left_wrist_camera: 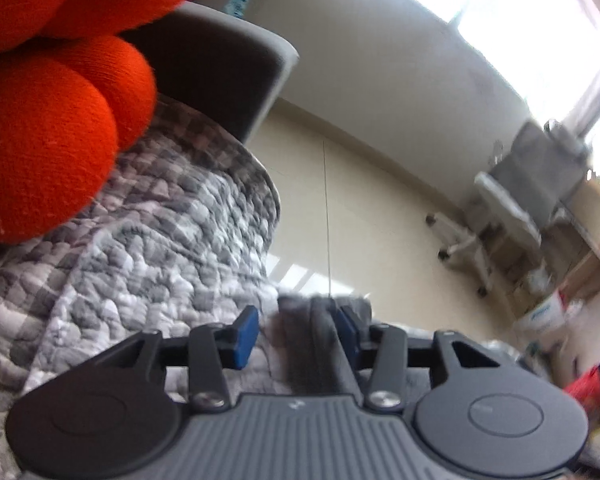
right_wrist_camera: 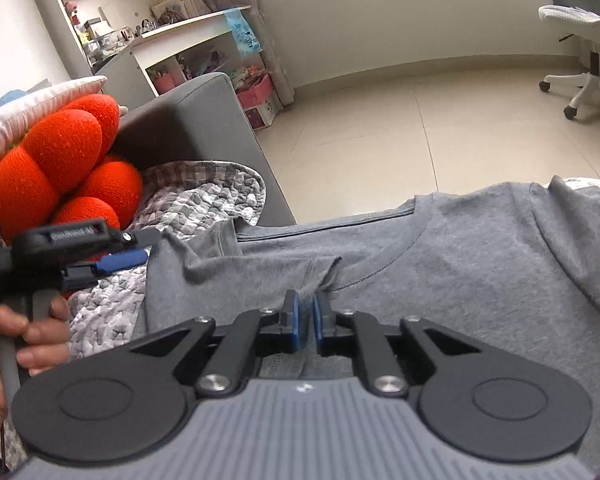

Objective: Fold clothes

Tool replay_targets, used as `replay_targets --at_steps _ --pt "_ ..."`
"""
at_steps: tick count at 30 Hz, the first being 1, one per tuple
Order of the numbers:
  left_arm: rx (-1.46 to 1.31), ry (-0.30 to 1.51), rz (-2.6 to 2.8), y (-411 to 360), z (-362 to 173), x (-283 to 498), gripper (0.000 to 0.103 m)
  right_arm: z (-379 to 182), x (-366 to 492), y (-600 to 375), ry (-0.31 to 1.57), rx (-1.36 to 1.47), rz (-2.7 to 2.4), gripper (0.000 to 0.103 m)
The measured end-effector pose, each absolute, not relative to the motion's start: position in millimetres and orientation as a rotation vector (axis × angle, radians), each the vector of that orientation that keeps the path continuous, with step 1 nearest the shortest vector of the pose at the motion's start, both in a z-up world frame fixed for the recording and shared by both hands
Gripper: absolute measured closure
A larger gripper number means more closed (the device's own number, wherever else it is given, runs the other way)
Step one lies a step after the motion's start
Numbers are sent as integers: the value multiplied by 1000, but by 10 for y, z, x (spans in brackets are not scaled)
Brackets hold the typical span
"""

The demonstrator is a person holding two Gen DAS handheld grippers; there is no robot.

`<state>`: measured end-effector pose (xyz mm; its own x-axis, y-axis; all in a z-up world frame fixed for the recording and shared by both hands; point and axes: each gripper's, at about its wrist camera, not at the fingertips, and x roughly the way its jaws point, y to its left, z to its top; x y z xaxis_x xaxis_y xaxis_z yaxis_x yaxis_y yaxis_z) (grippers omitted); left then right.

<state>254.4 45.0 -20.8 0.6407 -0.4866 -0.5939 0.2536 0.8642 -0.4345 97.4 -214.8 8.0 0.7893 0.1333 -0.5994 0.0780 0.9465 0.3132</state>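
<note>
A grey T-shirt lies spread across the quilt, its neckline facing the floor side. My right gripper is shut on a pinched fold of the shirt just below the collar, grey cloth showing between its blue pads. My left gripper is open, with a bunched strip of the grey T-shirt lying between its fingers, against the right pad. In the right wrist view the left gripper sits at the shirt's left edge, held by a hand.
An orange knot cushion rests on the grey-checked quilt beside the grey sofa arm. Beyond lie pale floor tiles, a white office chair and cluttered shelves.
</note>
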Motion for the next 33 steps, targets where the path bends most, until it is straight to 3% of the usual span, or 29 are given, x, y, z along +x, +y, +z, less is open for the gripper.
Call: replay_targets --at_steps 2,4,6,8,12,17,19,21,23,28,33 --pt "-290 772 -432 347 -260 2533 60 88 968 -2105 657 300 33 90" --pt "-194 763 -392 202 -294 2515 76 96 962 -2061 651 266 36 88" --pt "-137 748 -374 120 -286 2517 95 104 955 -2018 644 233 38 99" --pt "-143 740 -370 126 -247 2550 97 111 949 -1974 637 199 41 103" --pt "-127 725 -353 138 -234 2572 97 153 928 -1916 610 155 39 103" --pt "-90 690 -343 86 -347 2487 95 -38 974 -1918 713 124 38 103" --pt "-62 687 -342 63 -310 2480 90 -25 969 -1939 711 136 29 99" --pt "-59 686 -332 105 -241 2477 74 56 959 -2006 700 180 16 99" --pt "-81 675 -319 195 -139 2430 69 134 923 -2092 677 231 6 98" --pt "-34 650 -303 334 174 2031 70 283 818 -2129 668 216 23 96" --pt "21 672 -404 332 324 1060 70 448 669 -2060 678 237 74 96"
